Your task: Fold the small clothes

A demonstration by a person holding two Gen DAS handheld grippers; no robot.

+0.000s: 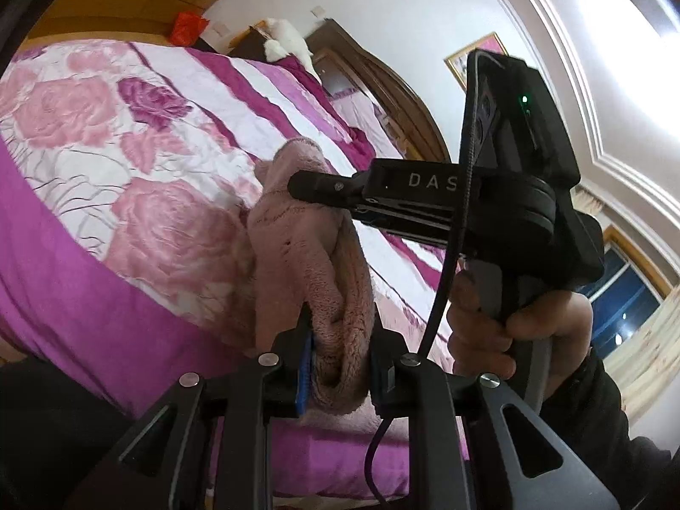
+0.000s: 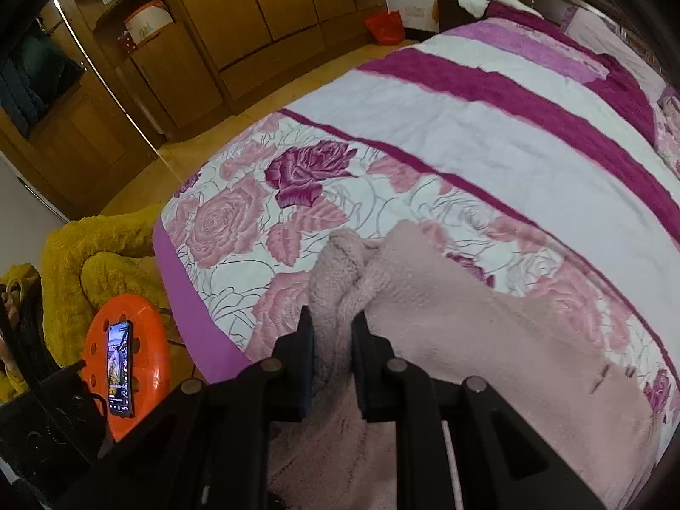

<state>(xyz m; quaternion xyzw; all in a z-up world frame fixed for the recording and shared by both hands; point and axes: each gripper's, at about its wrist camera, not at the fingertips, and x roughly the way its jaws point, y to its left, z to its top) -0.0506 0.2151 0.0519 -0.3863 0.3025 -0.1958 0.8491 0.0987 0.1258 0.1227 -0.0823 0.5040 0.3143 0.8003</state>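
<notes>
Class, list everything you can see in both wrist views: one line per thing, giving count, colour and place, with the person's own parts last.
pink garment: one, pale pink, on the bed, gripped by both grippers
bedspread: one, white with magenta stripes and pink roses, covering the bed
stool: one, orange, beside the bed
phone: one, dark, screen lit, on the stool
wardrobe: one, brown wood, across the floor
red bag: one, by the wall
left gripper: black, shut on garment
right gripper: black, shut on garment
hand: one, holding the right gripper's handle

Both wrist views close over bed [image 2: 467,97], sharing pink garment [image 2: 488,331]
</notes>
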